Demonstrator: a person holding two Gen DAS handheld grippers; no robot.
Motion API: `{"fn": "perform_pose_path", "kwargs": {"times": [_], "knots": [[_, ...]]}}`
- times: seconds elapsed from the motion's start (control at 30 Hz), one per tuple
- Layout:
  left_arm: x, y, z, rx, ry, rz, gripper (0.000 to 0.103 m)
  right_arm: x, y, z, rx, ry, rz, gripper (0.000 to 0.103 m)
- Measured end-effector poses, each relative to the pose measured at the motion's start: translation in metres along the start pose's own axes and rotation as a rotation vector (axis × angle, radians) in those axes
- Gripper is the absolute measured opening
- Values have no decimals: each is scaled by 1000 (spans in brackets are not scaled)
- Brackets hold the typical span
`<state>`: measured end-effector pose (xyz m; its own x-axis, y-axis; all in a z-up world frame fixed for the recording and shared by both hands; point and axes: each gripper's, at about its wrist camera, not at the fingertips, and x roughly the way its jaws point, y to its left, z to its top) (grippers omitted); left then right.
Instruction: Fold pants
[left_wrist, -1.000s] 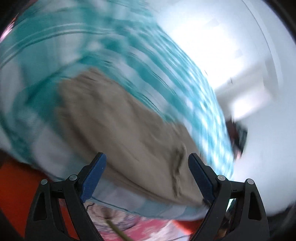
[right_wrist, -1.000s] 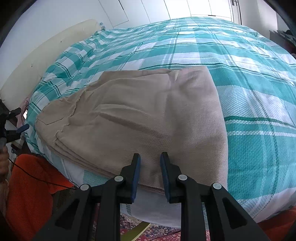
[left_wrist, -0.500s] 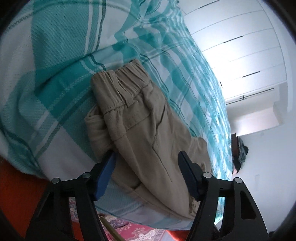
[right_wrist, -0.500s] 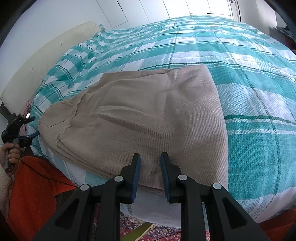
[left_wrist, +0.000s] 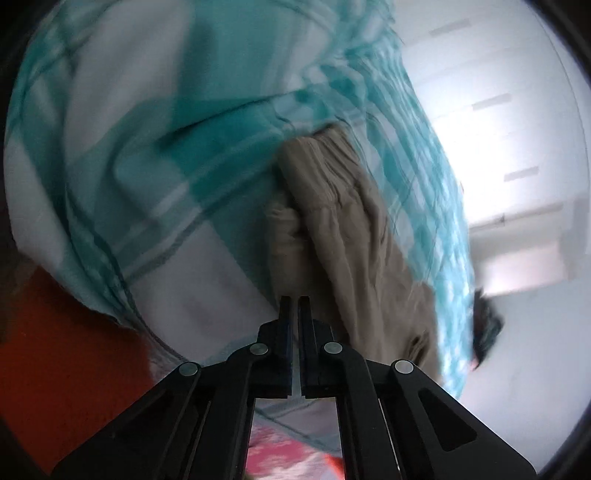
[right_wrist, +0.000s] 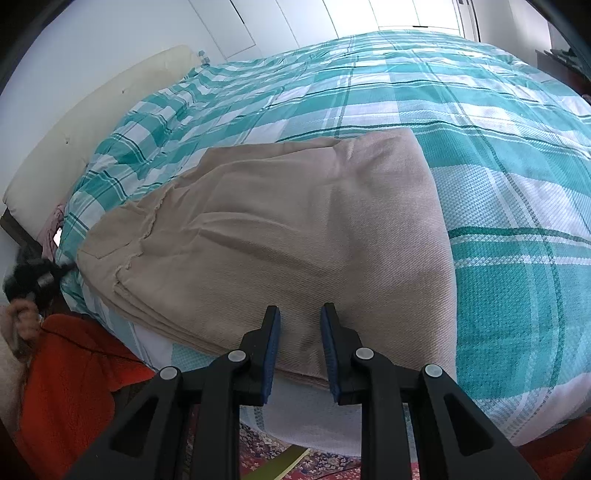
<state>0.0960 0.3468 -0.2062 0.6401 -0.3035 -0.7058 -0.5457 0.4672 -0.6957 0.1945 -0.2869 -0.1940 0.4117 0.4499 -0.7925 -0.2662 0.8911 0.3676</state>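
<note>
Teal-checked bedding (right_wrist: 480, 110) carries the folded beige pants (right_wrist: 295, 229) near the bed's edge. Soft, limp cloth; best pinched at a layered edge or the waistband. Left tool (left_wrist: 294, 306) is closed, apparently on nothing; right tool (right_wrist: 298, 317) stands slightly parted, empty. No readable writing.

Beige pants (right_wrist: 295, 240), folded in flat layers, at bed's near edge

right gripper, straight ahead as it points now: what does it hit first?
Most likely the pants. The right gripper is slightly open and aimed at their near folded edge on the bed; nothing sits between them. Depth is unclear, so contact distance can't be judged.
</note>
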Motion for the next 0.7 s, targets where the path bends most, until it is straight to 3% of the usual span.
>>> {"fn": "perform_pose_path", "kwargs": {"times": [0.03,0.1,0.13,0.17,0.2,0.23,0.37,0.43,0.5,0.63,0.7], "knots": [[-8,1,0,-19,-37,-82,2,1,0,0,0,0,0,23],[-19,-1,0,-32,-73,-126,10,1,0,1,0,3,0,23],[-23,-1,1,-42,-80,-144,32,0,0,1,0,1,0,23],[-26,-1,1,-49,-79,-164,48,1,0,2,-2,1,1,23],[-28,-2,0,-47,-84,-169,75,1,0,2,-3,2,1,23],[-31,-3,0,-36,-103,-166,81,1,0,3,-1,2,1,23],[-23,-12,7,-11,-101,-171,76,1,1,4,0,-2,-2,23],[-16,-16,9,-6,-79,-176,61,1,1,3,0,-2,-3,23],[-10,-19,8,-6,-58,-192,60,1,2,3,1,-2,-2,23],[7,-16,11,-18,-15,-117,60,1,2,3,4,-4,2,23],[12,-14,10,-40,-18,-142,60,1,2,2,4,-5,1,23]]}}
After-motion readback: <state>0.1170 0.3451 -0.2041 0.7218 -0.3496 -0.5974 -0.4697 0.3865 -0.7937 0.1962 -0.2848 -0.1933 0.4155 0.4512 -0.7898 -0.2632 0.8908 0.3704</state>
